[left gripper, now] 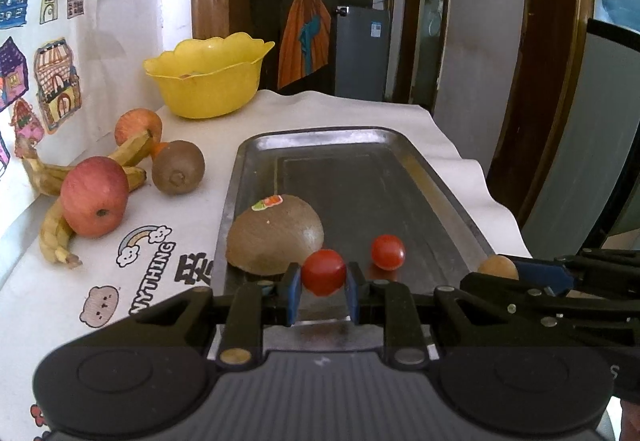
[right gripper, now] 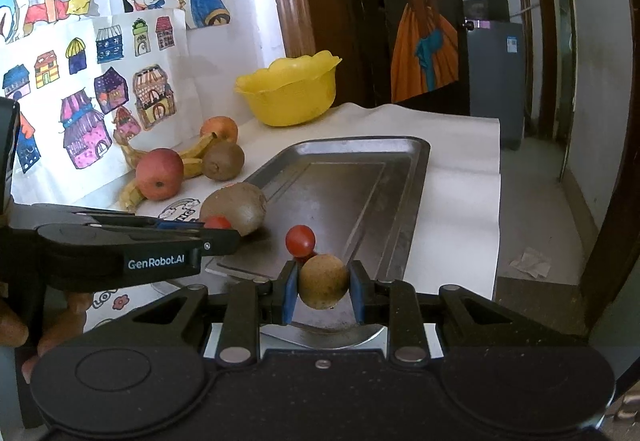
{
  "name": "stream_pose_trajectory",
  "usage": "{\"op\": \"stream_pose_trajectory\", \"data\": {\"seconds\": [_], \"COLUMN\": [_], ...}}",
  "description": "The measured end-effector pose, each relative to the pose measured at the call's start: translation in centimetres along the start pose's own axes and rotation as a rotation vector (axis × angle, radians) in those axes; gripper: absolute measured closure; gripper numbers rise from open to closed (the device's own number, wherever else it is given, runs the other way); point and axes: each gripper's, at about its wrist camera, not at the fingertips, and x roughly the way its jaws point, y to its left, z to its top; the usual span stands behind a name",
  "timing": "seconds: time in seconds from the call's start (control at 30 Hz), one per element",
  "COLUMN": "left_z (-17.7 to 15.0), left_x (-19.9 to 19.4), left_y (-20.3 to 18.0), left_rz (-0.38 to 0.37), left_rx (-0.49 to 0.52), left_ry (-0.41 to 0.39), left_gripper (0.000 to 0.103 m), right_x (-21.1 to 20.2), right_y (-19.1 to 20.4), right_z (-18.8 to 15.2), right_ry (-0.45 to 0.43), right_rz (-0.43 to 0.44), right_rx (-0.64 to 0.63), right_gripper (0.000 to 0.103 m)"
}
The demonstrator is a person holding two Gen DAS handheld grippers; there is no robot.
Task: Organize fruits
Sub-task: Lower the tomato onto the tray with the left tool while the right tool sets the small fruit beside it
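Left gripper [left gripper: 323,283] clamps a cherry tomato [left gripper: 323,272]; right gripper [right gripper: 323,287] clamps a tan fruit [right gripper: 323,281], over the tray [left gripper: 440,177].

Matte black left gripper [left gripper: 323,291] and right gripper [right gripper: 324,291], blue pads, silver rivets, white "GenRobot.AI" lettering.

white printed table cover [left gripper: 168,265] as landmark — coloured house drawings [right gripper: 100,89] on the wall left of it, a painting of an orange dress [right gripper: 424,53] behind it, grey appliance [right gripper: 496,81] beyond its far-right corner.
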Motion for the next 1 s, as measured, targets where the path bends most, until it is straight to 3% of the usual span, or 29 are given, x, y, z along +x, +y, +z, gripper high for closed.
{"op": "stream_pose_trajectory", "data": {"seconds": [1.0], "left_z": [-0.3], "left_x": [1.3], "left_y": [-0.1], "left_rz": [0.009], "left_rx": [0.001], "left_ry": [0.036], "left_gripper": [0.078], "right_x": [2.0], "right_y": [-0.2], "right_z": [-0.2], "right_ry": [0.039], "right_rz": [-0.001], "right_rx": [0.008], "right_gripper": [0.072]}}
